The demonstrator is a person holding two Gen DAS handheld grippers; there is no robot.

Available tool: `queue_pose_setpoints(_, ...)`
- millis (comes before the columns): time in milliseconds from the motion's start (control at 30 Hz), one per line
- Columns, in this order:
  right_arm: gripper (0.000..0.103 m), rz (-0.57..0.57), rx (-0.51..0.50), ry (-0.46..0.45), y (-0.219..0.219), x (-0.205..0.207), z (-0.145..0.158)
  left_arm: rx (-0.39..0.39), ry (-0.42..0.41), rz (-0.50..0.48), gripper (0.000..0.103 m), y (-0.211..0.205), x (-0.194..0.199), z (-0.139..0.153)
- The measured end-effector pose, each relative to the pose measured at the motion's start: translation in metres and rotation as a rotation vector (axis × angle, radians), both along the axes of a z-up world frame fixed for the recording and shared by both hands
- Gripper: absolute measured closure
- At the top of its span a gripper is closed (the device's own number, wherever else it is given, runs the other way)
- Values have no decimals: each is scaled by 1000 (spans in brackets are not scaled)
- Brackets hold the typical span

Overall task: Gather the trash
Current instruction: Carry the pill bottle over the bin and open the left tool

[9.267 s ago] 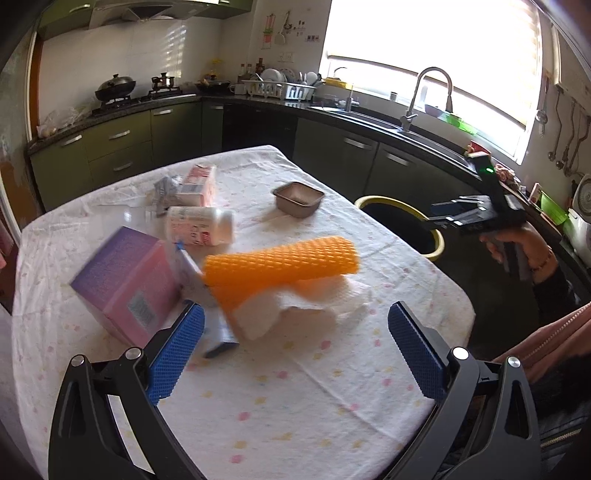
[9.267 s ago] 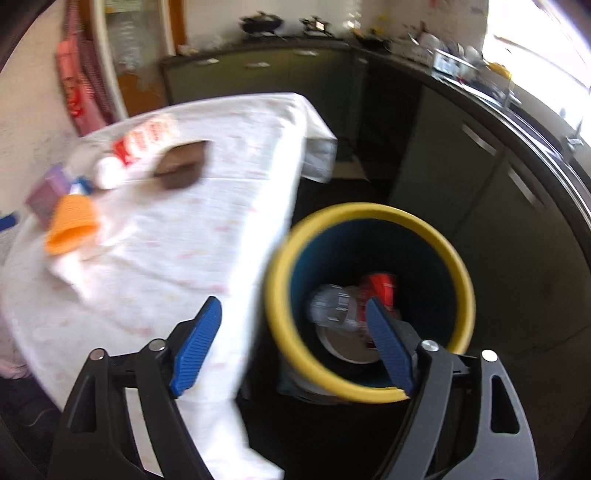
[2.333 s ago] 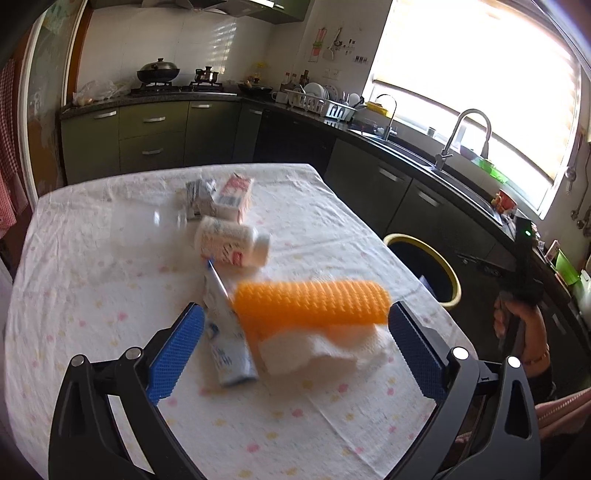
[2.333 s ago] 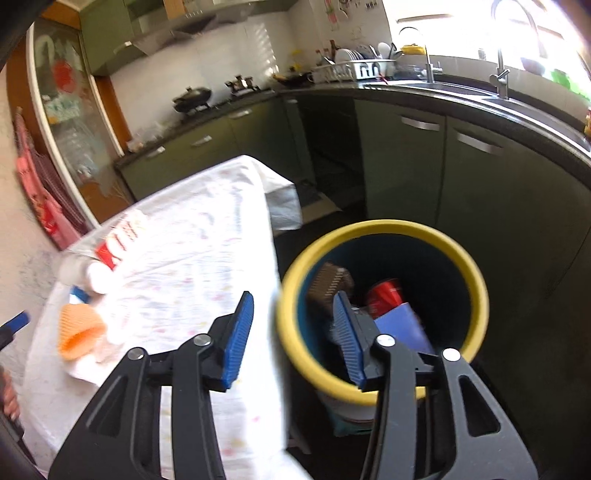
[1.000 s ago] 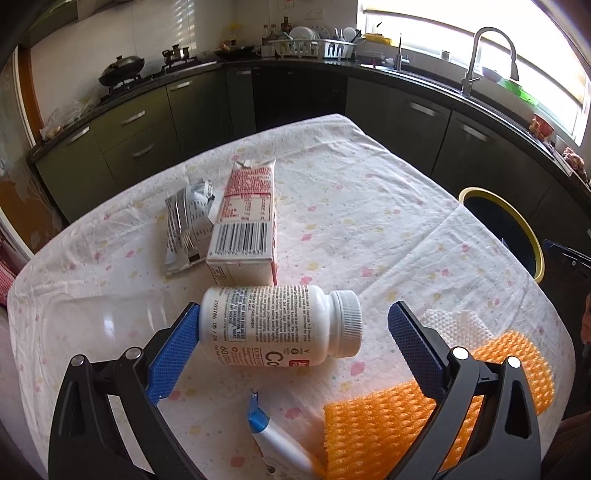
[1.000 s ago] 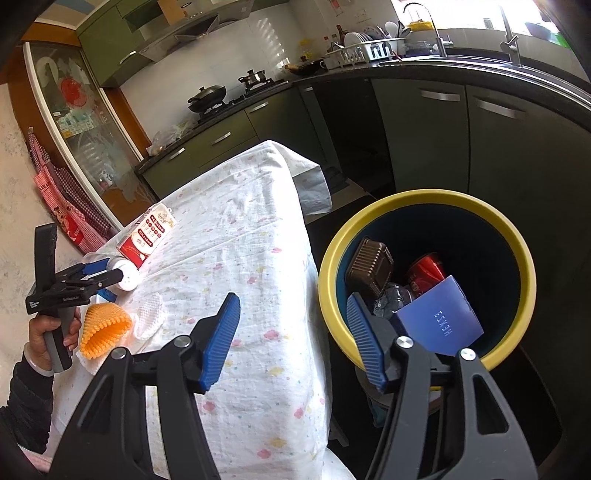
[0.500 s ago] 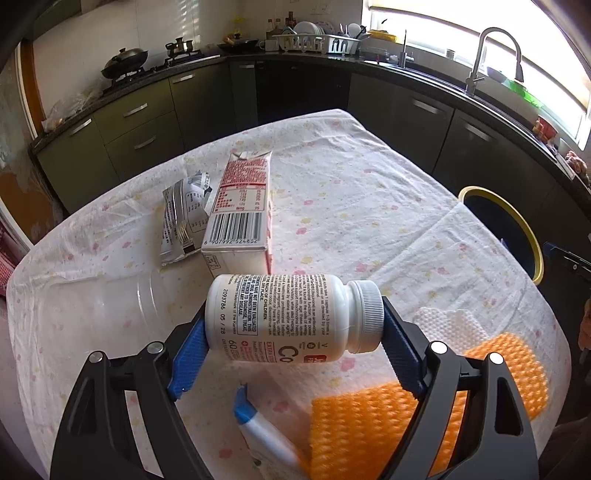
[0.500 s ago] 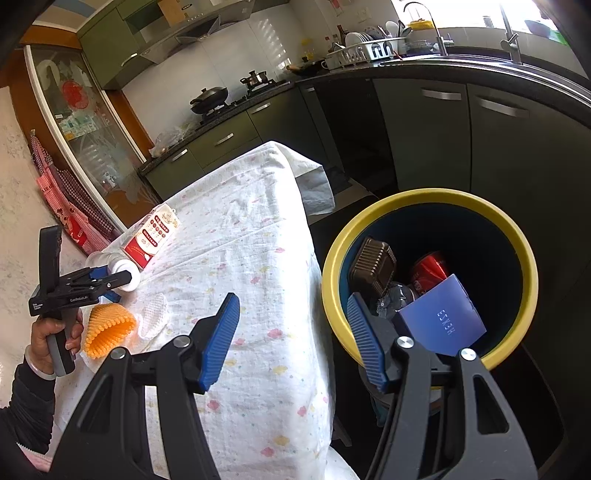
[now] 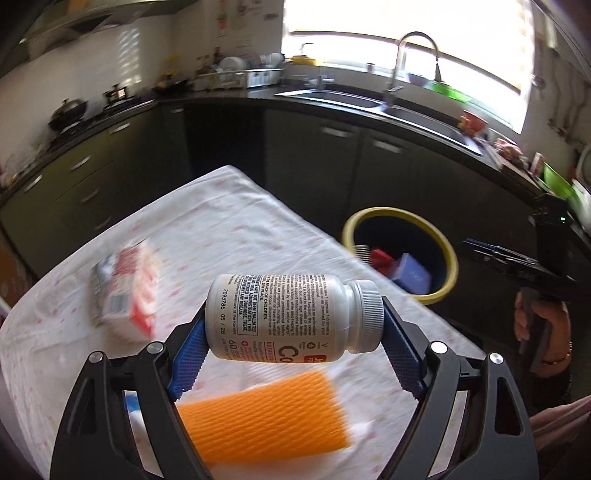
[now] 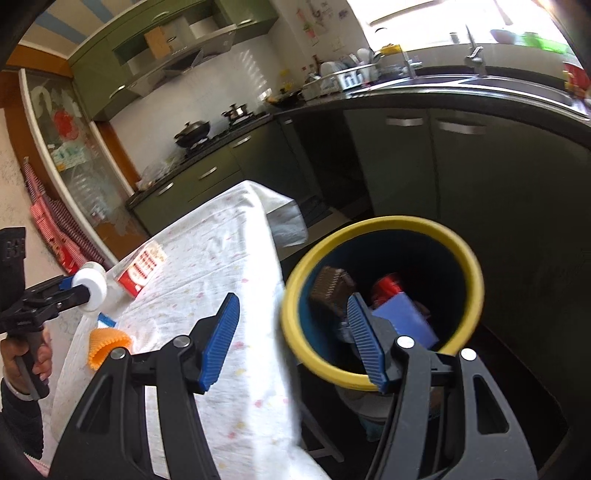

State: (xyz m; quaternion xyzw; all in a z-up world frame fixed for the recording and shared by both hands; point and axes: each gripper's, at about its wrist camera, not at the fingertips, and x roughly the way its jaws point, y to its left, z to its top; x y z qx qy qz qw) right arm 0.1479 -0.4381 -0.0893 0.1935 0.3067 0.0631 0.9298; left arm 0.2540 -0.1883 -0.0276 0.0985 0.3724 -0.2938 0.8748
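Bottle up, bin next!
Our left gripper point(image 9: 293, 341) clamps the pill bottle point(image 9: 291, 317) sideways mid-frame, lifted for the bin point(image 9: 400, 254) upper right; our right gripper point(image 10: 291, 338) hangs apart, empty.

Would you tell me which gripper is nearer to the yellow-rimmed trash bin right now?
The right. The right gripper hangs open at the trash bin, one finger overlapping its rim. The left gripper is over the table, shut on the white pill bottle.

Curved steel tap point(image 9: 413, 55) over sink point(image 9: 373, 101) below bright window point(image 9: 406, 33). Dish rack point(image 9: 240, 75) on dark counter. Black wok point(image 10: 192, 131) on stove. Green cabinets point(image 10: 465, 177) beneath.
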Motion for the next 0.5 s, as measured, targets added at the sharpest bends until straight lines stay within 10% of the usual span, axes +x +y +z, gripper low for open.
queue_pose_setpoints(500,44,-172,57,1,-83,-38,-18,32,129,-253,20,-205,32,-39)
